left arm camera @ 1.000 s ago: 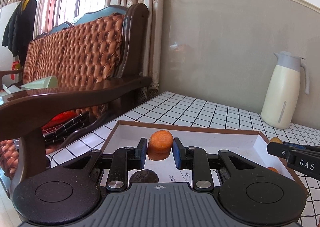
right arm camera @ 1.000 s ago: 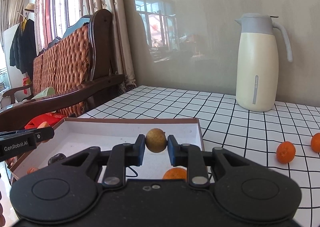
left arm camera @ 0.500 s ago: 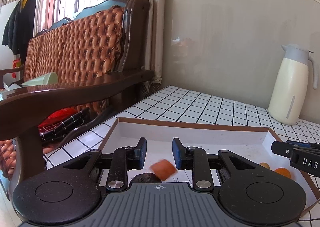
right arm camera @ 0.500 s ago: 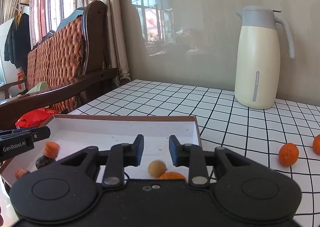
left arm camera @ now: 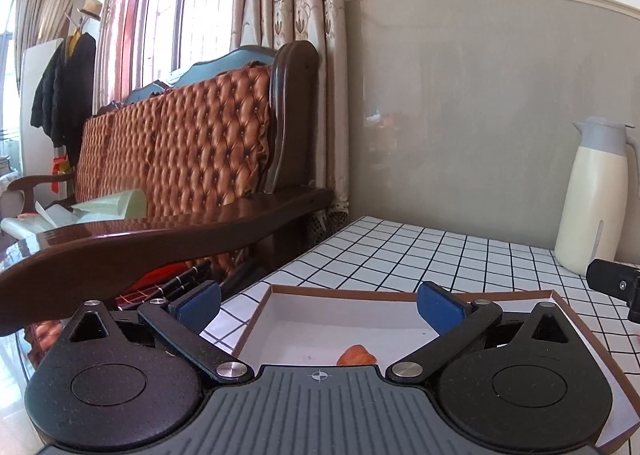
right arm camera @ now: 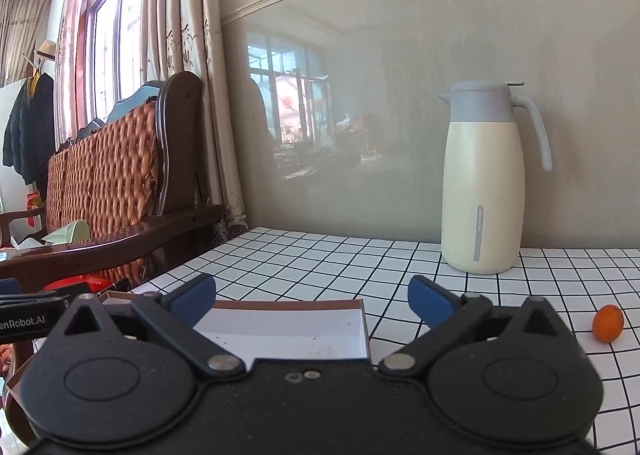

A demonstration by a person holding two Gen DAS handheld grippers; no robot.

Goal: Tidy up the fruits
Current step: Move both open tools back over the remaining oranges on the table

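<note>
Both drops done: my left gripper [left arm camera: 318, 305] and right gripper [right arm camera: 312, 297] have just sprung wide and empty over the box [left arm camera: 344, 291], orange piece [left arm camera: 357, 355] inside, one orange [right arm camera: 607, 323] left on the table.

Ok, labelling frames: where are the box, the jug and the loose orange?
box [left arm camera: 340, 291]: left wrist view, far rim.
jug [right arm camera: 480, 191]: right wrist view, cream body.
orange [right arm camera: 607, 323]: right wrist view, its middle.
</note>
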